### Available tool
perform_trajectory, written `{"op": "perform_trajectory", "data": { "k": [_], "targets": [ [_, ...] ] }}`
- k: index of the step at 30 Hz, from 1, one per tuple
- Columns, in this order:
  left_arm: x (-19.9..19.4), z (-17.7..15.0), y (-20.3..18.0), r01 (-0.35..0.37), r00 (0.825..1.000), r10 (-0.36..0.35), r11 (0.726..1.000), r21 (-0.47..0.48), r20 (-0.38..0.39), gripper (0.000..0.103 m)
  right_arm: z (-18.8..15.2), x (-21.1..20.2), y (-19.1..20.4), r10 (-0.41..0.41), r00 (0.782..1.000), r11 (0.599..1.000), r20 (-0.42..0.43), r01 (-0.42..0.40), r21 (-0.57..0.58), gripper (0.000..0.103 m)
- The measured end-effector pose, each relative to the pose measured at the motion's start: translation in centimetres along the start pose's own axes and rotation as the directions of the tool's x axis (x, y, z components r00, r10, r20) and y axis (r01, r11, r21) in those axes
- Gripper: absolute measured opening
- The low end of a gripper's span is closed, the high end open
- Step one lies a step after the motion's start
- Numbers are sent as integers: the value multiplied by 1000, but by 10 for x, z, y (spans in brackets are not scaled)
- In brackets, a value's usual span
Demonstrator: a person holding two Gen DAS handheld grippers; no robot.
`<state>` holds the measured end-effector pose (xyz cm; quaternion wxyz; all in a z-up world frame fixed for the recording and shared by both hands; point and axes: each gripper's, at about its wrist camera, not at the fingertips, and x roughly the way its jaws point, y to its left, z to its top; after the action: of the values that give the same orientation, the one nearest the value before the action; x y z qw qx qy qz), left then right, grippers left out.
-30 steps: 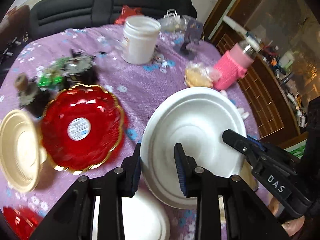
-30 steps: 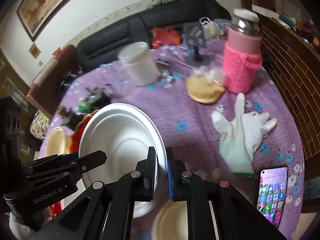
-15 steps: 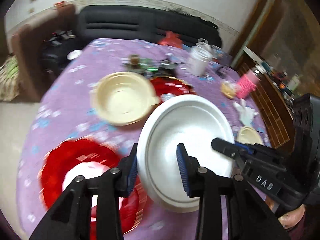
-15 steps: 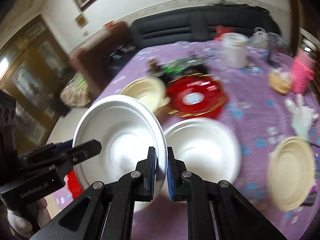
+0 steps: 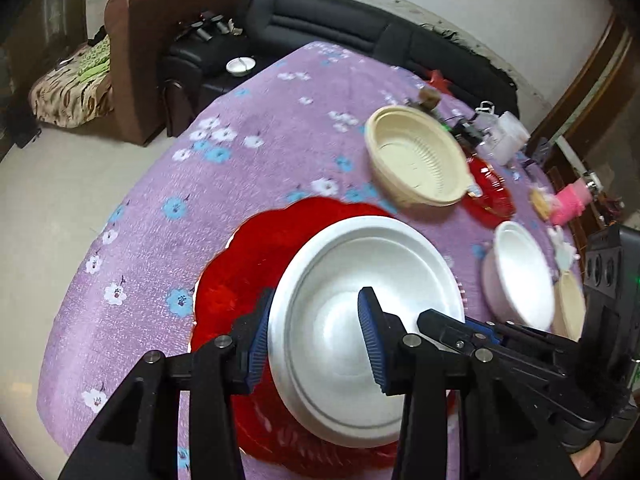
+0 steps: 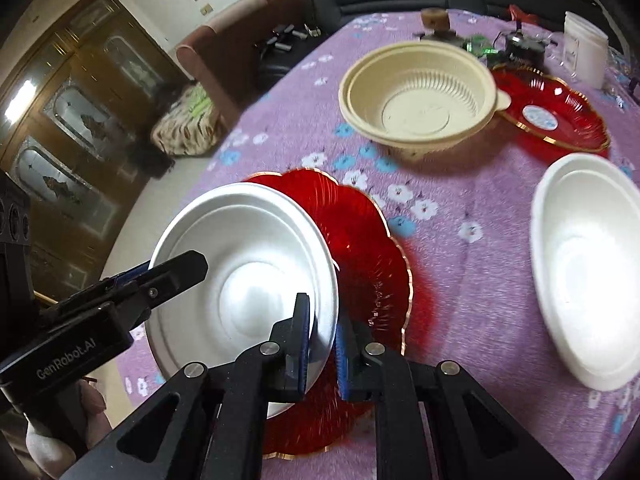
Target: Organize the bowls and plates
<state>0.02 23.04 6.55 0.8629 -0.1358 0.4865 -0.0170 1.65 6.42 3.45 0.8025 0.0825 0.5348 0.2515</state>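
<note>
My right tongs (image 6: 322, 344) clamped on the white plate (image 6: 244, 276) rim at its 4 o'clock. My left tongs (image 5: 312, 338) straddle the opposite rim, pads off it. Plate sits over the red scalloped plate (image 6: 360, 240) on the purple tabletop (image 5: 240, 168). Cream bowl (image 6: 416, 96) at 1 o'clock, white bowl (image 6: 588, 264) at 3.

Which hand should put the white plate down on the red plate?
Right. The right gripper pinches the white plate's rim, right over the red plate. The left gripper's jaws stand apart around the other edge, not pressing.
</note>
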Motion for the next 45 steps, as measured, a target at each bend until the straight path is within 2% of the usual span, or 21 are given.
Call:
{"op": "perform_trajectory", "data": {
  "k": [5, 8, 10, 13, 17, 19, 20, 21, 23, 26, 28, 31, 32, 36, 37, 38, 39, 41, 42, 43, 45],
  "targets": [
    [18, -2, 12, -20, 1000, 20, 1000, -19, -12, 41, -6, 20, 0, -7, 1000, 1000, -15, 7, 7, 15],
    [22, -5, 19, -21, 1000, 20, 999, -34, -21, 49, -9, 19, 13, -33, 999, 999, 18, 34, -31, 16],
    [21, -7, 20, -17, 1000, 16, 999, -37, -24, 54, -8, 20, 17, -30, 999, 999, 41, 32, -39, 22],
    [9, -10, 16, -20, 1000, 20, 1000, -23, 10, 59, -11, 12, 21, -57, 993, 998, 105, 61, -36, 30],
    [-21, -15, 11, -53, 993, 54, 998, -14, 101, 67, -20, -15, 37, -118, 962, 984, 246, 146, -99, 37],
    [-39, -19, 11, -59, 988, 62, 998, -24, 144, 68, -30, -34, 46, -166, 926, 960, 339, 230, -158, 42],
    [-47, -22, 10, -55, 985, 59, 998, -28, 163, 69, -40, -47, 50, -199, 889, 935, 413, 299, -192, 49],
    [-59, -25, 9, -48, 981, 54, 998, -34, 188, 73, -47, -55, 51, -222, 864, 917, 453, 343, -206, 60],
    [-77, -32, 7, -37, 973, 48, 998, -50, 226, 80, -67, -72, 42, -273, 811, 881, 517, 427, -204, 66],
    [-98, -42, -3, -15, 964, 24, 999, -34, 263, 85, -78, -87, 6, -308, 819, 889, 483, 429, -161, 66],
    [-108, -49, -12, -12, 959, 14, 1000, -8, 282, 86, -84, -99, -25, -377, 812, 874, 446, 472, -119, 66],
    [-115, -57, -23, -13, 950, 6, 1000, 19, 312, 86, -83, -117, -74, -530, 740, 798, 415, 600, -51, 66],
    [-116, -60, -27, -15, 947, 5, 999, 30, 323, 86, -79, -128, -92, -576, 705, 773, 414, 635, -7, 66],
    [-114, -68, -41, 3, 940, -22, 998, 55, 340, 86, -72, -160, -132, -661, 615, 724, 429, 672, 152, 66],
    [-113, -69, -44, 5, 942, -25, 998, 61, 335, 86, -73, -169, -140, -667, 614, 727, 423, 660, 189, 66],
    [-112, -69, -47, 5, 945, -28, 997, 71, 327, 86, -76, -177, -147, -652, 632, 749, 417, 623, 226, 67],
    [-112, -69, -51, 3, 947, -30, 996, 87, 319, 86, -79, -187, -157, -616, 674, 786, 407, 559, 265, 73],
    [-112, -70, -56, -17, 949, -19, 994, 109, 316, 86, -83, -198, -177, -547, 743, 833, 386, 439, 336, 77],
    [-113, -70, -58, -26, 949, -13, 993, 119, 316, 87, -86, -203, -187, -524, 760, 844, 385, 402, 355, 77],
    [-113, -70, -58, -29, 950, -12, 992, 125, 313, 86, -88, -209, -194, -519, 764, 845, 384, 390, 366, 77],
    [-111, -70, -59, -25, 953, -14, 992, 127, 301, 86, -93, -219, -202, -549, 742, 825, 384, 408, 391, 77]
  ]
}}
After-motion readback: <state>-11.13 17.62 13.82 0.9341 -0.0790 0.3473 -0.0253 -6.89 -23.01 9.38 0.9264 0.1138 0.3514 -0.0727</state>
